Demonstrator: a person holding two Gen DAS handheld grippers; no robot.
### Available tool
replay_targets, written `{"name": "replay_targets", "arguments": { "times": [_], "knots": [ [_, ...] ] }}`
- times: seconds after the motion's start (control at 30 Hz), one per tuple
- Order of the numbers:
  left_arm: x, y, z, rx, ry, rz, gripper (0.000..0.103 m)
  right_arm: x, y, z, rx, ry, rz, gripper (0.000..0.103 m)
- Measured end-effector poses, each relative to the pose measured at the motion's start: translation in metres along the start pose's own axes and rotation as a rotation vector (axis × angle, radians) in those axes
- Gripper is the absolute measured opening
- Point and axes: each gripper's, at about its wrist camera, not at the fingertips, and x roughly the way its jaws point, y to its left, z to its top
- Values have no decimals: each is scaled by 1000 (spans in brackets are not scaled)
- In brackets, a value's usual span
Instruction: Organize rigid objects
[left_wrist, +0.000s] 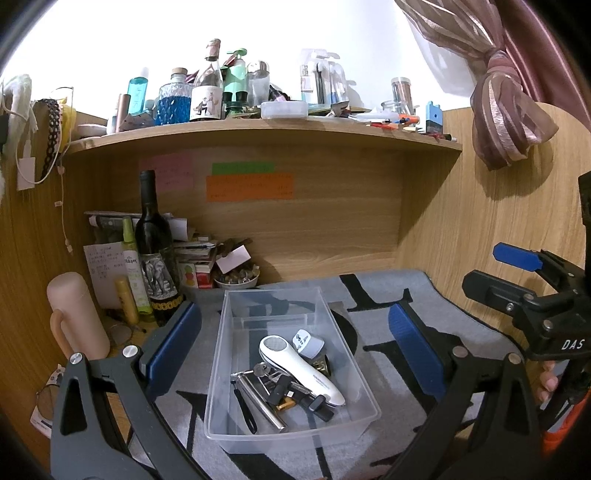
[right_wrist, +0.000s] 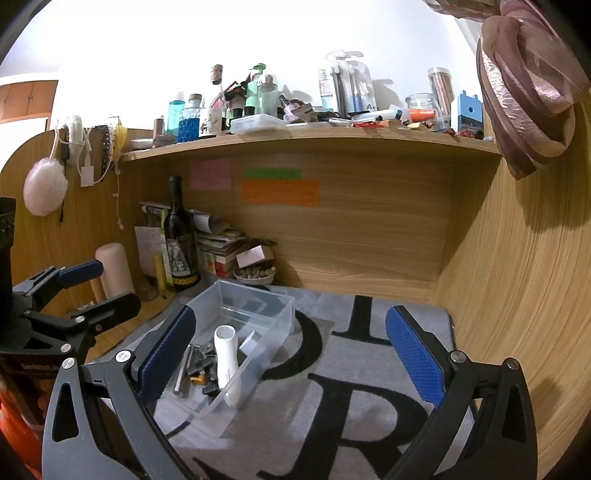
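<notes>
A clear plastic bin (left_wrist: 236, 369) stands on the grey mat with black letters (left_wrist: 388, 347). It holds a white handheld device (left_wrist: 301, 369), a silver metal cylinder (left_wrist: 260, 404), keys, a black strap and small dark parts. My left gripper (left_wrist: 295, 350) is open, its blue pads on either side of the bin, above it. In the right wrist view the bin (right_wrist: 280, 310) lies to the left, with the white device (right_wrist: 227, 360) in it. My right gripper (right_wrist: 291, 354) is open and empty over the mat, to the right of the bin.
A dark wine bottle (left_wrist: 153, 254), small bottles, a pink flask (left_wrist: 75, 314) and stacked papers crowd the back left corner. A small bowl (left_wrist: 238, 280) sits behind the bin. A wooden shelf (left_wrist: 258, 129) above carries several bottles. Wooden walls close in at the back and right.
</notes>
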Motion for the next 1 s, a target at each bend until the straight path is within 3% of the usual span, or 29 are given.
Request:
{"name": "replay_targets", "arguments": {
  "times": [1.0],
  "knots": [
    [3, -4, -1, 12, 4, -34, 103, 8, 5, -2, -14, 19, 16, 103]
  ]
}}
